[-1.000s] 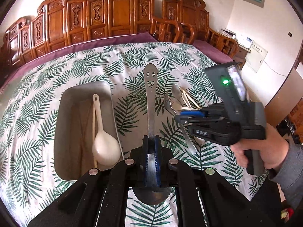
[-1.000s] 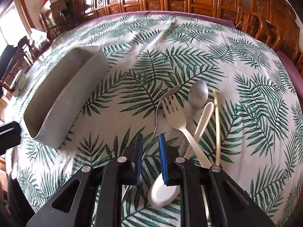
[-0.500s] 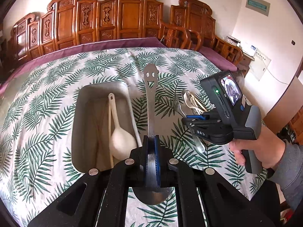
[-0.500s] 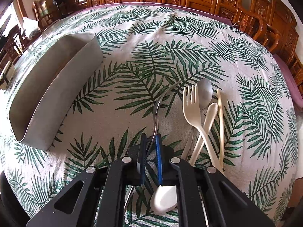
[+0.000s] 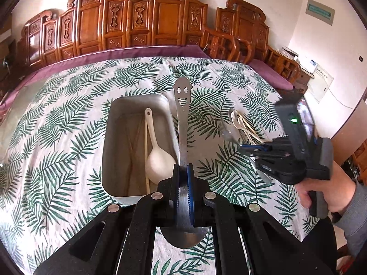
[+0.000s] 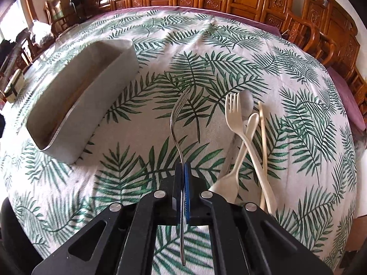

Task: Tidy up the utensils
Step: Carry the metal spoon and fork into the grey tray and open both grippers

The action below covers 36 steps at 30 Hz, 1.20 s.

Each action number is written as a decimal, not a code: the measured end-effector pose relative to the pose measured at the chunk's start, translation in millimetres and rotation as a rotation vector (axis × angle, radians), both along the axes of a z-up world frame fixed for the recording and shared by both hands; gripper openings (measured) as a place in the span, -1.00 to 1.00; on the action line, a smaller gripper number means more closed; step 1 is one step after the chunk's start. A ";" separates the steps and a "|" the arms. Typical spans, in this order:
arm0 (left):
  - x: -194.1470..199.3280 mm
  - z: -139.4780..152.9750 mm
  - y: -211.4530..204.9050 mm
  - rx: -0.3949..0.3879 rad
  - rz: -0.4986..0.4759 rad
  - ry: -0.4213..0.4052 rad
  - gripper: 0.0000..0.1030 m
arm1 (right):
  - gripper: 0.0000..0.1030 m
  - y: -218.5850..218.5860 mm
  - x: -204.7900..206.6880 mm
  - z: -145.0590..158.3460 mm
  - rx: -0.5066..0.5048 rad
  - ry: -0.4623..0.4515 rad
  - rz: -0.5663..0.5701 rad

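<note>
My left gripper is shut on a metal spoon with a smiling face cut into its handle, which points up and away. It hangs over the near right corner of a grey tray. In the tray lie a cream spoon and thin chopsticks. My right gripper, its jaws closing tight, grips the handle of a metal fork raised off the cloth. To its right lie a cream fork, a cream spoon, a metal spoon and a chopstick.
The table wears a palm-leaf cloth over a purple cover. Carved wooden chairs line the far side. A person's hand holds the right gripper to the right of the tray. The grey tray stands at the left.
The right gripper's jaws have come together on the metal fork's handle and lifted it from the pile. The left gripper has carried the smiley spoon leftward, closer to the tray.
</note>
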<state>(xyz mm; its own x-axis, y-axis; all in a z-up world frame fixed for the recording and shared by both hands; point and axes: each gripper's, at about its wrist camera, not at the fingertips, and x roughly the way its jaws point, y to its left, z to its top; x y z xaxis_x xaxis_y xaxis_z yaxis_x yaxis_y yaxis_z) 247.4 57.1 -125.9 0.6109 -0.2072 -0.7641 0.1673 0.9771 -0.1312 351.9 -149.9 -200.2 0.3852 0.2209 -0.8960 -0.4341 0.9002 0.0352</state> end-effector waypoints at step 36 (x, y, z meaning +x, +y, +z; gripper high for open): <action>95.6 -61.4 36.3 0.050 0.079 0.155 -0.90 | -0.94 41.0 -9.1 72.3 0.173 -0.078 0.114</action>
<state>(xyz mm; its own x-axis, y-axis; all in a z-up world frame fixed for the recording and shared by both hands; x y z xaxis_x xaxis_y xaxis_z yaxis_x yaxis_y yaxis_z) 343.0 93.5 -187.3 0.4982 -0.1227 -0.8583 0.0711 0.9924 -0.1006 342.8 -108.9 -127.9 0.4153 0.4145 -0.8098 -0.5400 0.8287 0.1472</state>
